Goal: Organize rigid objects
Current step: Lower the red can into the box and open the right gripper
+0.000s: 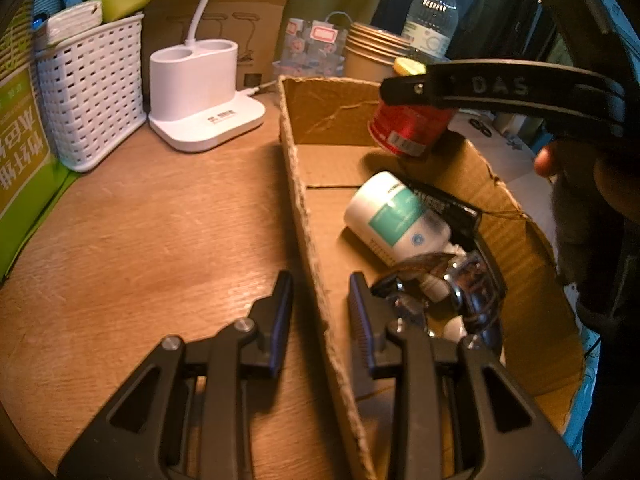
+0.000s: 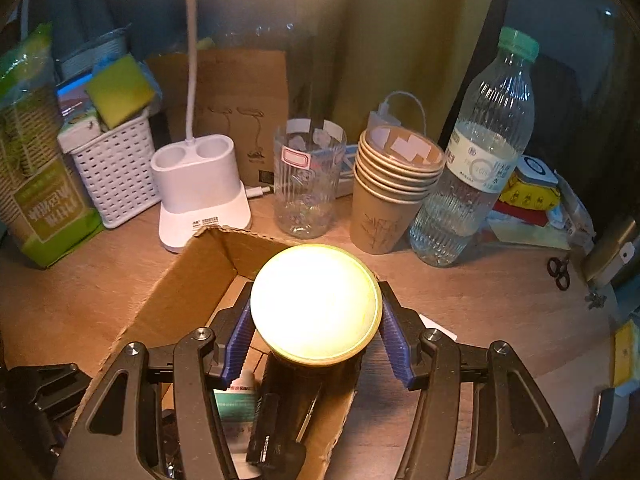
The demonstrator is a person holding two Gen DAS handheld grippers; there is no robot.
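Note:
An open cardboard box (image 1: 316,120) lies on the wooden table; it also shows in the right wrist view (image 2: 188,272). Inside lie a white bottle with a teal label (image 1: 396,216), a black flat object (image 1: 444,200) and sunglasses (image 1: 448,284). My right gripper (image 2: 316,332) is shut on a red can with a yellow lid (image 2: 314,304), held above the box; the can (image 1: 408,128) hangs over the far end in the left wrist view. My left gripper (image 1: 320,304) straddles the box's left wall (image 1: 308,224), one finger each side, jaws apart.
At the back stand a white woven basket (image 1: 96,92), a white lamp base (image 1: 196,92), a clear glass jar (image 2: 308,184), stacked paper cups (image 2: 396,188) and a water bottle (image 2: 484,152). A green package (image 2: 36,184) is at the left. Small scissors (image 2: 560,272) lie on the right.

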